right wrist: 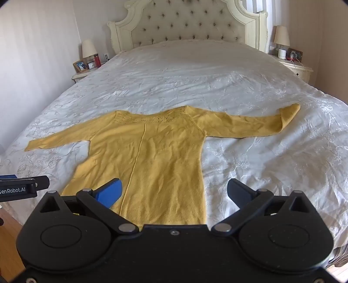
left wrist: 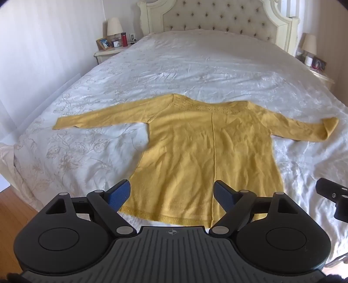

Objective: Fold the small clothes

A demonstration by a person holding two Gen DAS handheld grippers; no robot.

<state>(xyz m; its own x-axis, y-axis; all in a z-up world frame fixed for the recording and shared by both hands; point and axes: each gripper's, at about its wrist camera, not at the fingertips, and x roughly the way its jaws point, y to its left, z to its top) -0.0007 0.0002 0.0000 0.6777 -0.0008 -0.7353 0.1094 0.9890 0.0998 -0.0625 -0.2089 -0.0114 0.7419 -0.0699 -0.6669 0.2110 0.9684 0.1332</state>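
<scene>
A mustard-yellow knit sweater (left wrist: 208, 148) lies flat on the white bedspread (left wrist: 195, 65), neckline toward the headboard and both sleeves spread sideways. The end of its right sleeve (left wrist: 328, 128) is folded back on itself. My left gripper (left wrist: 173, 191) hovers open above the hem with nothing between its blue pads. In the right wrist view the same sweater (right wrist: 156, 156) fills the middle of the bedspread (right wrist: 261, 163). My right gripper (right wrist: 174, 191) is open over the sweater's lower right edge and holds nothing. Each gripper shows at the edge of the other's view.
A tufted cream headboard (left wrist: 217, 19) stands at the far end. Nightstands with lamps and small items flank the bed: one at the left (left wrist: 108, 50), one at the right (right wrist: 298, 67). Wooden floor (left wrist: 13, 209) shows at the lower left.
</scene>
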